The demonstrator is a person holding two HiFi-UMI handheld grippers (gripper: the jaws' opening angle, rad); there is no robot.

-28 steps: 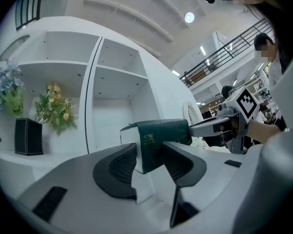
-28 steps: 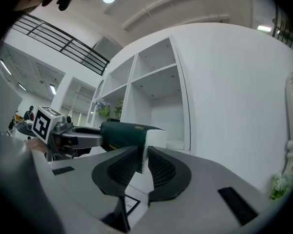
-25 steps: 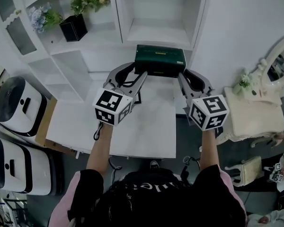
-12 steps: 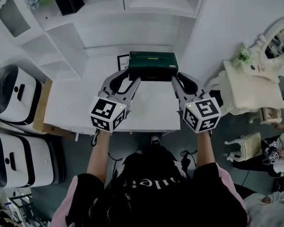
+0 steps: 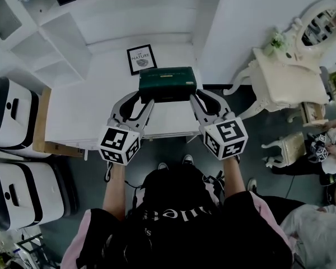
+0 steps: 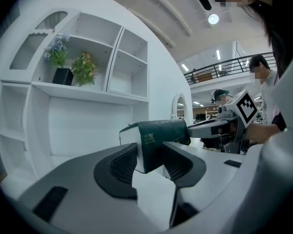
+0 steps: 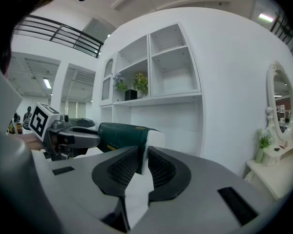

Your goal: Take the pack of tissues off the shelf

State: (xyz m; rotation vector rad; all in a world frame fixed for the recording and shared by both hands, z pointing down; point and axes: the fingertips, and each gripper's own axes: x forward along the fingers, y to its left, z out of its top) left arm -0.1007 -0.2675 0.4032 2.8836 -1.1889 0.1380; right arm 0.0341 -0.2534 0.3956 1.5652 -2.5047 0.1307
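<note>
The pack of tissues (image 5: 167, 83) is a dark green block with white ends, held level in the air above the white table (image 5: 73, 111). My left gripper (image 5: 147, 101) is shut on its left end, and my right gripper (image 5: 195, 98) is shut on its right end. In the left gripper view the pack (image 6: 158, 133) sits between both ribbed pads of the left gripper (image 6: 149, 155). In the right gripper view the right gripper (image 7: 142, 162) pinches the pack (image 7: 119, 133) by a narrow white edge.
The white shelf unit (image 5: 61, 32) stands behind the table, with a framed print (image 5: 141, 59) leaning at its foot. A cream dressing table with a mirror (image 5: 285, 83) is at the right. White appliances (image 5: 11, 116) stand at the left. Another person (image 5: 325, 150) is at the far right.
Both grippers have come down and back from the shelf with the pack held between them. It now hangs over the table in front of the framed print.
</note>
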